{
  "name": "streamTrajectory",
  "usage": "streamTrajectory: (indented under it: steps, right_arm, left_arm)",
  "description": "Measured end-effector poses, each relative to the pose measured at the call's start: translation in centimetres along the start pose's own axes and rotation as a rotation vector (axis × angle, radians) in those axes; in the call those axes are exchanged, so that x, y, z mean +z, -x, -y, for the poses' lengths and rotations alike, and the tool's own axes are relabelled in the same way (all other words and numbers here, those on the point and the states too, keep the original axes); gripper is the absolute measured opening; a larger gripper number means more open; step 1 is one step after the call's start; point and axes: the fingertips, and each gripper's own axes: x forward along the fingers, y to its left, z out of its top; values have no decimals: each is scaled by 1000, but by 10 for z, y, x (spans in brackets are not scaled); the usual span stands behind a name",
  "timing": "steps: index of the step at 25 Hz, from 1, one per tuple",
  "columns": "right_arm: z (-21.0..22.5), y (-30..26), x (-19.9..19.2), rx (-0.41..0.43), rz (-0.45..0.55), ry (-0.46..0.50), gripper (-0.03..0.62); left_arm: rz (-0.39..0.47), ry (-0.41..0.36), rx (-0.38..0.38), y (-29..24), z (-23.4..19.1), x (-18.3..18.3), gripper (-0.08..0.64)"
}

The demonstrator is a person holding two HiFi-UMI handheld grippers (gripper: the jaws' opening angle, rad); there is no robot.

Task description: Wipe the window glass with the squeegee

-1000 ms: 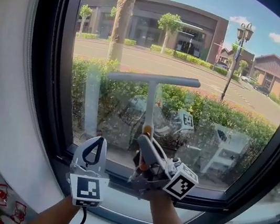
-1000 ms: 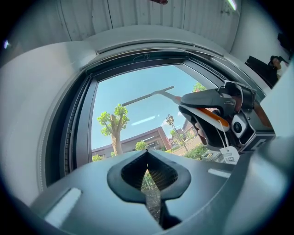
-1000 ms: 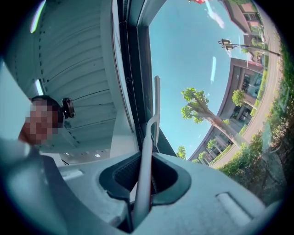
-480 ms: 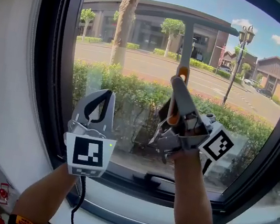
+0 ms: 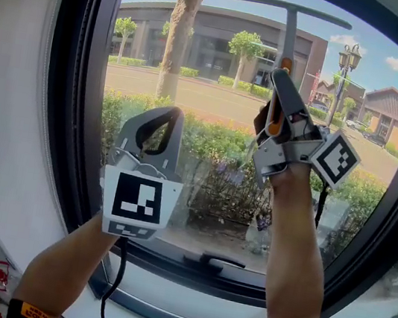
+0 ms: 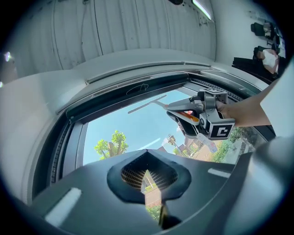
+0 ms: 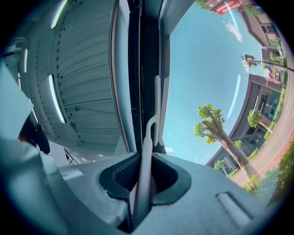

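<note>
- Over the last second I have carried the squeegee (image 5: 290, 32) from the bottom of the glass (image 5: 200, 64) up to 12 o'clock. Its blade now lies roughly level just under the top of the frame (image 5: 65, 94).
- I read that as setting up a fresh downward stroke, not as a wipe in itself.
- My right gripper (image 5: 277, 92) has its fingers clamped on the handle. Its own view shows the shaft running up between them.
- My left gripper (image 5: 161, 122) has risen too, to 9 o'clock of the right one. Its fingers are together on nothing.
- I can't tell whether the blade touches the glass. The handle's orange grip is mostly buried in the fingers, and reflections muddy the lower pane.
</note>
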Motion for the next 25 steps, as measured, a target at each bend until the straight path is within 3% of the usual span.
streamTrajectory:
  steps: [7, 15, 21, 25]
  right_arm:
    - [0, 10, -12, 17, 1, -23, 46]
    - [-2, 58, -52, -44, -17, -58, 46]
    - [-11, 129, -106, -144, -51, -126, 46]
    - [-15, 175, -140, -202, -77, -143, 46]
  left_arm:
    - [-19, 12, -7, -2, 2, -15, 18]
    - [-49, 23, -10, 22, 10, -46, 18]
    - [-137, 139, -72, 57, 24, -87, 18]
    - [-188, 166, -109, 91, 37, -117, 18]
